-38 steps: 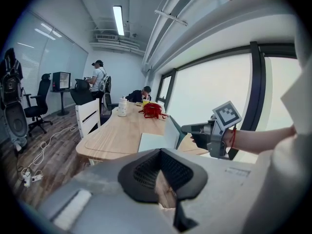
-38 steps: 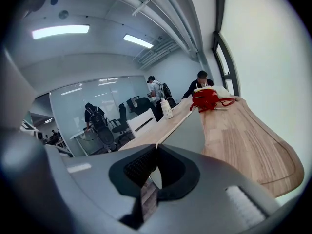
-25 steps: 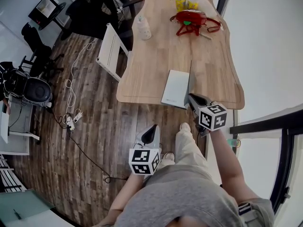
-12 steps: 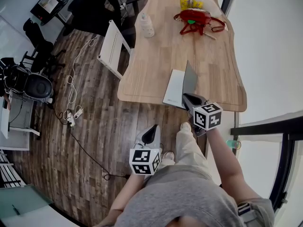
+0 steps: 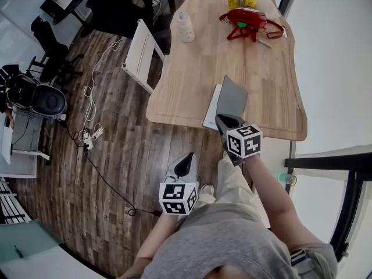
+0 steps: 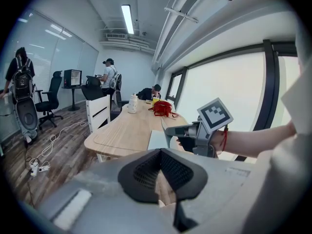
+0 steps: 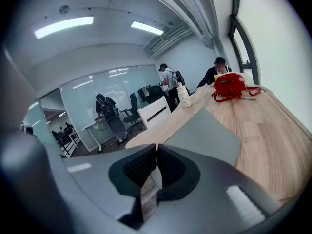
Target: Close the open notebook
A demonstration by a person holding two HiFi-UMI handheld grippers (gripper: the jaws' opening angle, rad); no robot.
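The notebook [image 5: 213, 109] lies at the near edge of the wooden table [image 5: 192, 68], with a white page showing. Its grey cover [image 5: 232, 96] is lifted and leans over that page. My right gripper [image 5: 222, 121] is shut on the cover's near corner. In the right gripper view the cover [image 7: 207, 135] rises from between the pads of the right gripper [image 7: 156, 147], and the jaws have just been opening a little around it. My left gripper [image 5: 186, 158] hangs below the table edge, over the floor, shut and empty. The left gripper view shows the left gripper [image 6: 161, 152] pointing at the notebook [image 6: 157, 140].
A red bag [image 5: 247, 17], a white bottle [image 5: 186, 28] and yellow packets [image 5: 241, 0] sit at the table's far end. A white chair [image 5: 139, 54] stands at the table's left side. Cables and a power strip [image 5: 90, 137] lie on the wood floor. People stand and sit in the background.
The right gripper has moved left toward the table with the cover. The cover has swung from standing edge-on to leaning over the white page. The left gripper has stayed put.
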